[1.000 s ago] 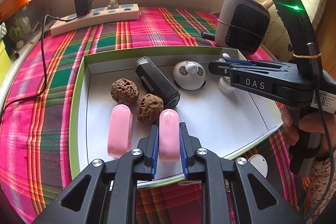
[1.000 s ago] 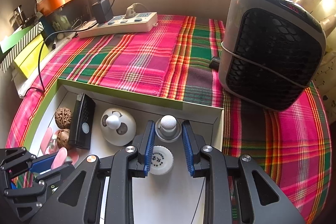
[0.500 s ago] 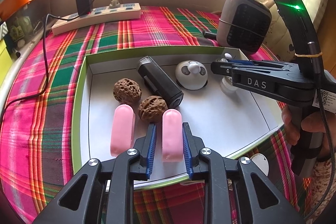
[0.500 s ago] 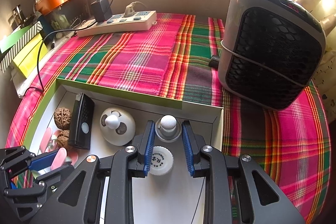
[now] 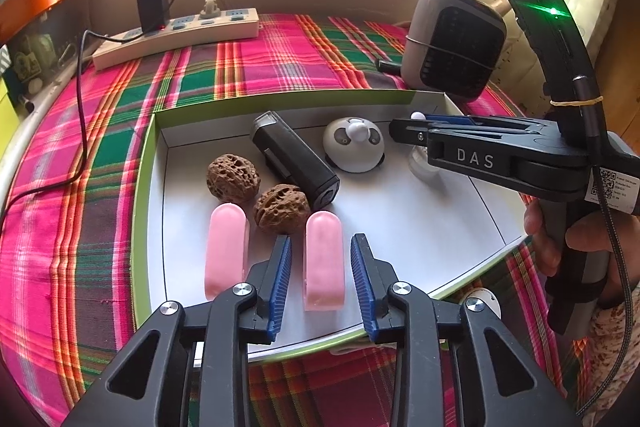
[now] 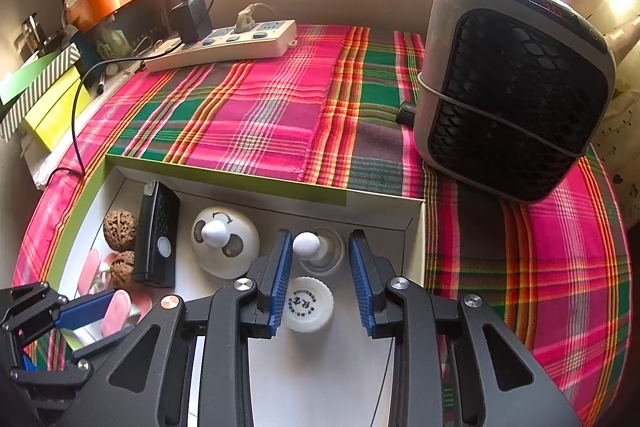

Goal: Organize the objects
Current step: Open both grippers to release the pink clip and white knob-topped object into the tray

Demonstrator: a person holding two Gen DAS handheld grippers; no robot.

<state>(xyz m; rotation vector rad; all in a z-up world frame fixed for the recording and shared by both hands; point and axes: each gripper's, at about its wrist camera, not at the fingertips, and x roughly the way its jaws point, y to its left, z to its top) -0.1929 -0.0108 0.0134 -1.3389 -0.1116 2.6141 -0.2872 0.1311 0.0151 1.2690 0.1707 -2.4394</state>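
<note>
A shallow white tray with a green rim (image 5: pixel 148 187) holds two pink bars, two walnuts (image 5: pixel 232 178), a black device (image 5: pixel 294 165) and a white round knob toy (image 5: pixel 354 146). My left gripper (image 5: pixel 321 281) is open, its blue pads on either side of the right pink bar (image 5: pixel 323 267), which lies flat on the tray. The other pink bar (image 5: pixel 226 251) lies to its left. My right gripper (image 6: pixel 322 283) is open around a white ribbed cap (image 6: pixel 309 303) and a small white-ball stopper (image 6: pixel 308 245) in the tray's far right corner.
A grey and black fan heater (image 6: pixel 516 95) stands on the plaid cloth (image 6: pixel 256 107) right of the tray. A power strip with a black charger (image 5: pixel 180 31) lies at the back. Boxes and clutter (image 6: pixel 52 95) line the left edge.
My left gripper's jaws have opened off the right pink bar, which now lies free on the tray. My right gripper has opened slightly wider around the white cap.
</note>
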